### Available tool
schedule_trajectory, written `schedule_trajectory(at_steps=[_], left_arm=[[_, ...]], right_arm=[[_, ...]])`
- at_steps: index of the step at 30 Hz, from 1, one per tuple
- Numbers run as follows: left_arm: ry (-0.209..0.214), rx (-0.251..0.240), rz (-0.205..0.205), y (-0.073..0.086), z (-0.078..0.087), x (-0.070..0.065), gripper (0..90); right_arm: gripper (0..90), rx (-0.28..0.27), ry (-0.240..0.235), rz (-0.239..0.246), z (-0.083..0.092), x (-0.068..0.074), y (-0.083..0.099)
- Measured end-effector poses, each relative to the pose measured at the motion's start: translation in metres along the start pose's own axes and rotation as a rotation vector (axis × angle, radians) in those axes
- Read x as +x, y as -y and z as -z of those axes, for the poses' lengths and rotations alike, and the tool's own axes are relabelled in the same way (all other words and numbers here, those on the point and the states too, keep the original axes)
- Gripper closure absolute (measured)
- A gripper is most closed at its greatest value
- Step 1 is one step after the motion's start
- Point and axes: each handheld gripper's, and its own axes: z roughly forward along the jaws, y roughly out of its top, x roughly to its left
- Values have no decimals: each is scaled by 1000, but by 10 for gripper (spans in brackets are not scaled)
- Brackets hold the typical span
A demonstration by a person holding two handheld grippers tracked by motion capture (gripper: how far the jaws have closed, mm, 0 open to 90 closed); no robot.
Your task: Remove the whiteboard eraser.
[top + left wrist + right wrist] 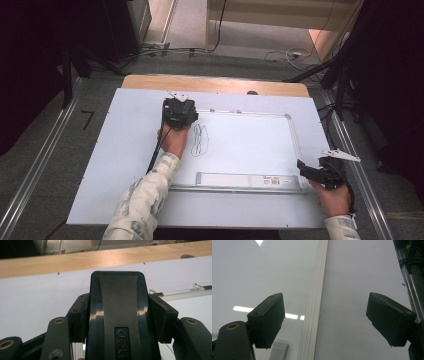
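The left gripper (122,322) is clenching a black board eraser (117,315), its pads pressing both long sides; in the high view this gripper (179,114) is sitting at the upper left corner of the whiteboard (250,145), just above a black scribble (199,139) that is not yet wiped. The right gripper (324,322) is standing released, jaws wide with nothing between them, at the lower right edge of the board frame (314,315); in the high view it (306,170) is resting by the lower right corner.

Risks, as judged: the eraser is looking tall in a grip low on its body, so pressure during a wipe could be tipping it out of the jaws. The board is lying loose on the white table (115,165), and with the right gripper not pinning it, a firm stroke could be sliding it.

Beyond the table, a wooden edge (215,84) is showing at the far side, then grey floor with cables (285,54) and dark stands (345,65) at both upper corners.
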Motion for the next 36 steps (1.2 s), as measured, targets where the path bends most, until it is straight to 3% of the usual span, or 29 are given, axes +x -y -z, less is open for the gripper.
schedule_trajectory(at_steps=[13, 21, 36], left_arm=[[28, -1, 56, 6, 14, 9, 415], [53, -2, 59, 13, 20, 8, 415], [58, 2, 66, 20, 24, 11, 414]], right_arm=[[141, 1, 4, 5, 0, 2, 0], [141, 2, 7, 5, 0, 1, 0], [141, 1, 4, 8, 0, 3, 0]])
